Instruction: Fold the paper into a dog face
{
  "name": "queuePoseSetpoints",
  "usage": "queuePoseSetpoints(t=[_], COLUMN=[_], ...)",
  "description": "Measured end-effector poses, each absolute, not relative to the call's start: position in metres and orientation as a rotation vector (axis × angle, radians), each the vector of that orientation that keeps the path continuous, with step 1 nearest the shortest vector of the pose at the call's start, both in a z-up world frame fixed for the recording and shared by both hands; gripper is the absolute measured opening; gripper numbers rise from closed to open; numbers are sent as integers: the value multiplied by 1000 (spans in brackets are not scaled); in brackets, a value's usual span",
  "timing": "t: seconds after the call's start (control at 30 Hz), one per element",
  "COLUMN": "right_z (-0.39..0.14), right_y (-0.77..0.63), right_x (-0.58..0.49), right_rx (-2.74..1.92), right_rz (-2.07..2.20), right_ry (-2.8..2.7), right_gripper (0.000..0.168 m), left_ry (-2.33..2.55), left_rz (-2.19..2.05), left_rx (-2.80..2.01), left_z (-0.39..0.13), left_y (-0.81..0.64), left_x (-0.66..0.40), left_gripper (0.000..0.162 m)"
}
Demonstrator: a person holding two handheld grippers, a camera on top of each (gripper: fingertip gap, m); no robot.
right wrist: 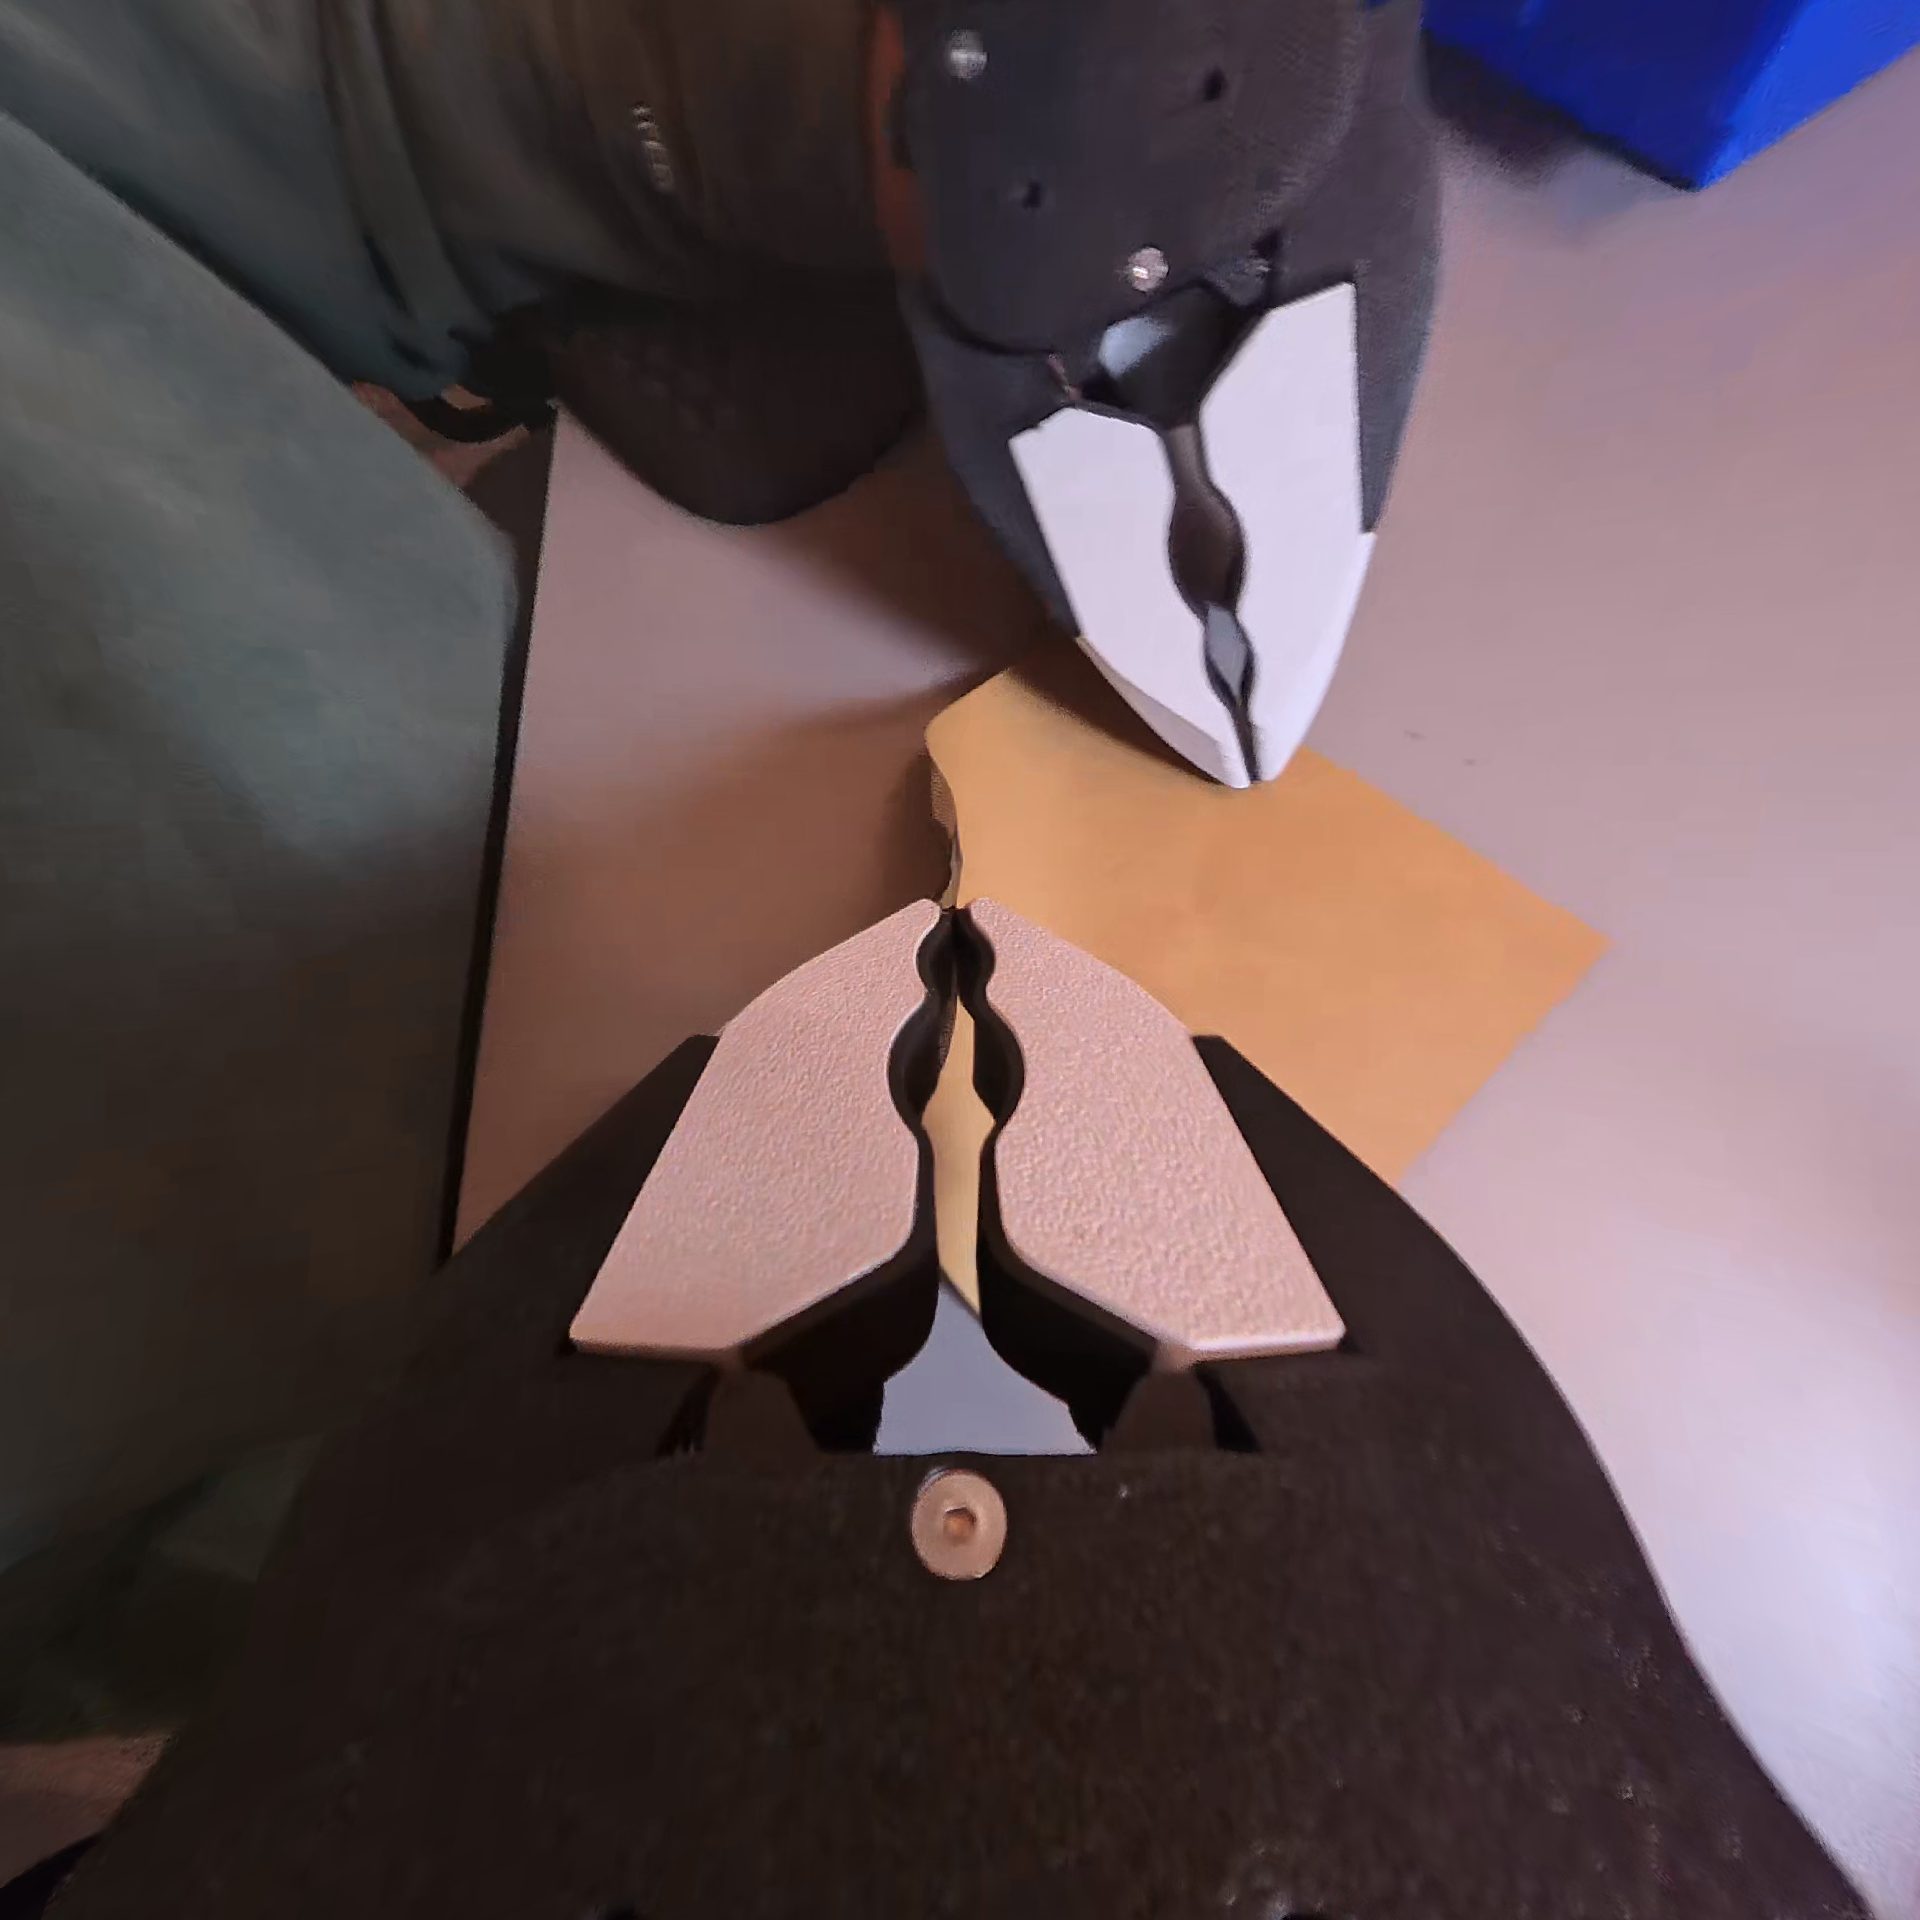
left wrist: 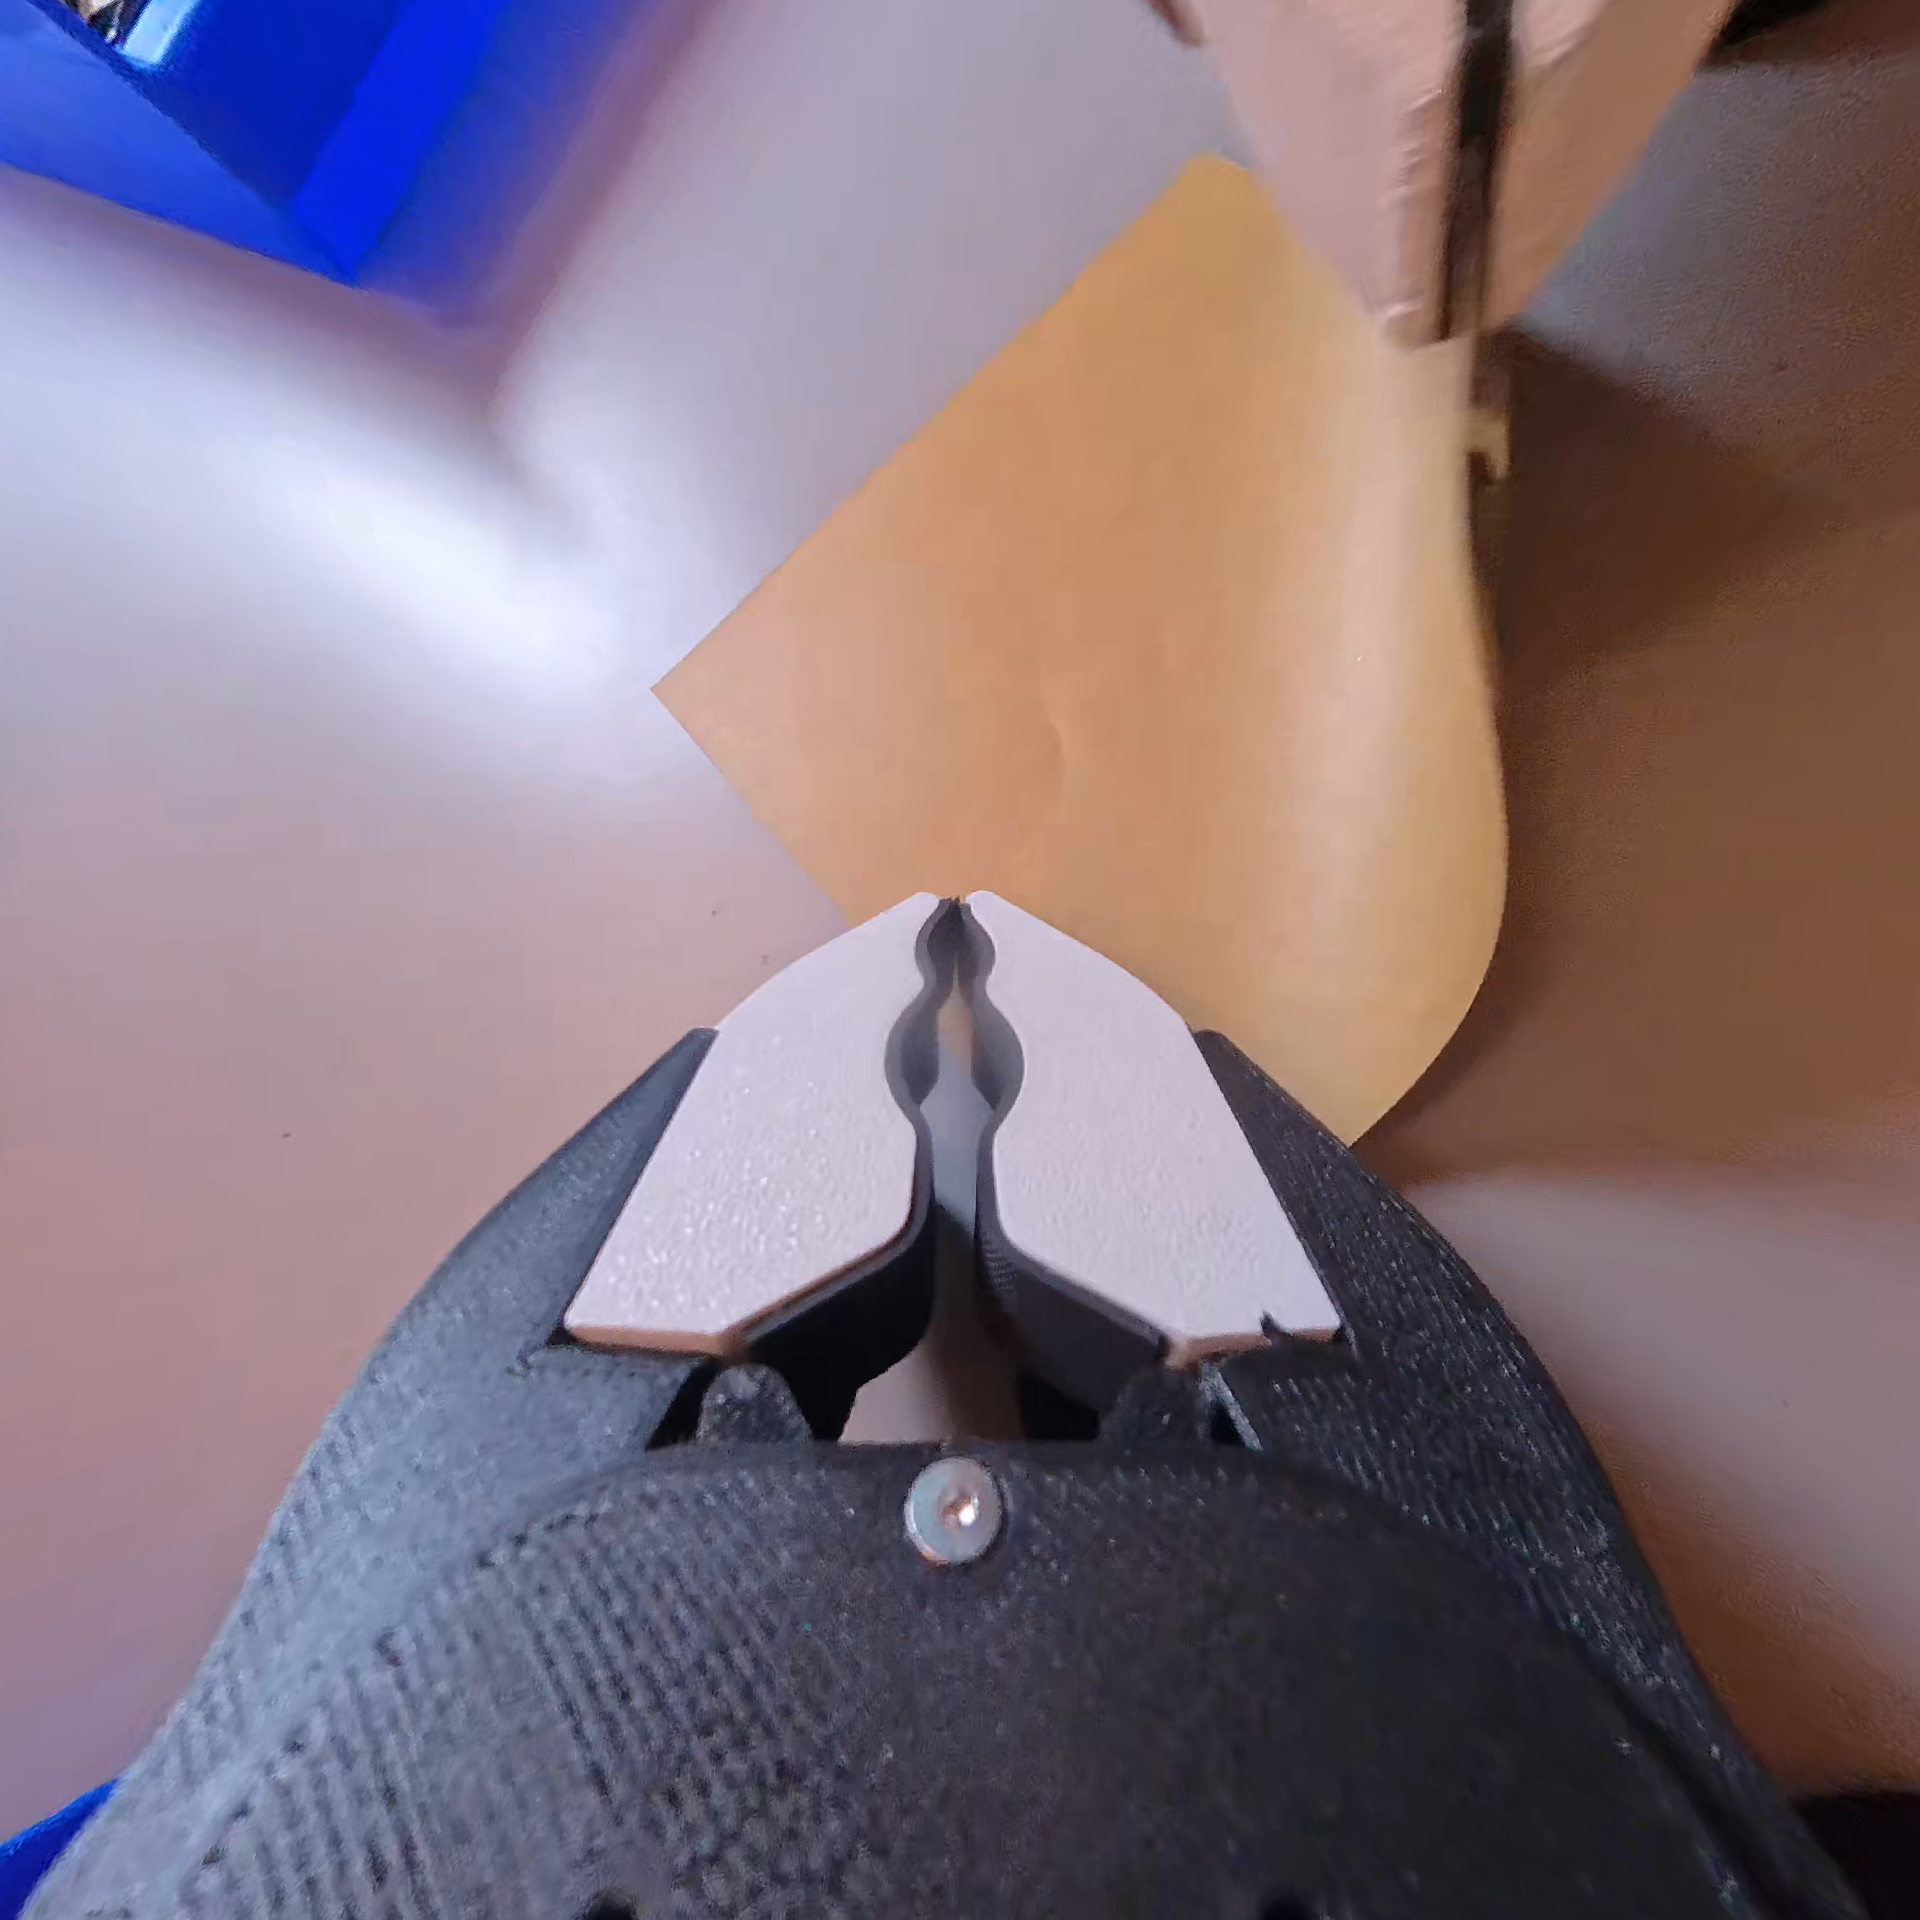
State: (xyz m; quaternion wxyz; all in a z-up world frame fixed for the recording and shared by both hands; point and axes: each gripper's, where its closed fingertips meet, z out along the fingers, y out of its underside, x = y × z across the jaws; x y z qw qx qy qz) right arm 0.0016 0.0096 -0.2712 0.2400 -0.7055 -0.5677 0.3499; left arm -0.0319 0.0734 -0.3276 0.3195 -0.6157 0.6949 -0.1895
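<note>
On the pale grey tabletop (left wrist: 312, 831) lies the square sheet of tan-orange paper (left wrist: 1122, 665), flat over most of its area, with the side nearest the table's edge curling upward off the surface. Pinching that raised part is the right gripper (right wrist: 954, 912), a black textured body with two pale grey wavy-edged fingers (right wrist: 790, 1122); its tips are pressed together on the paper's lifted edge, and the sheet curves down and away from them toward the flat far corner.

Over another side of the paper is the left gripper (left wrist: 954, 902), of the same black and grey make. Its fingertips meet with almost no gap, just at the paper's border. Whether they hold a bit of the sheet or merely touch it is hard to say, since the tips cover the contact spot in both views.

Beyond the paper, farther across the table, stands a bright blue box-like object (left wrist: 270, 135), blurred. On the paper's opposite side, past the table's dark edge, a person's grey-green sleeve and garment (right wrist: 208, 623) fill the view.
</note>
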Motion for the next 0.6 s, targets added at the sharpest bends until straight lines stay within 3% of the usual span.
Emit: queuePoseSetpoints(t=[0.6], right_z=[-329], right_y=[75], right_x=[13], right_rx=[-2217], right_rz=[728], right_ry=[-1512], right_gripper=[0], left_ry=[1945], left_rz=[-678], left_rx=[-1550], left_z=[-327], left_y=[42], left_x=[-28], left_gripper=[0])
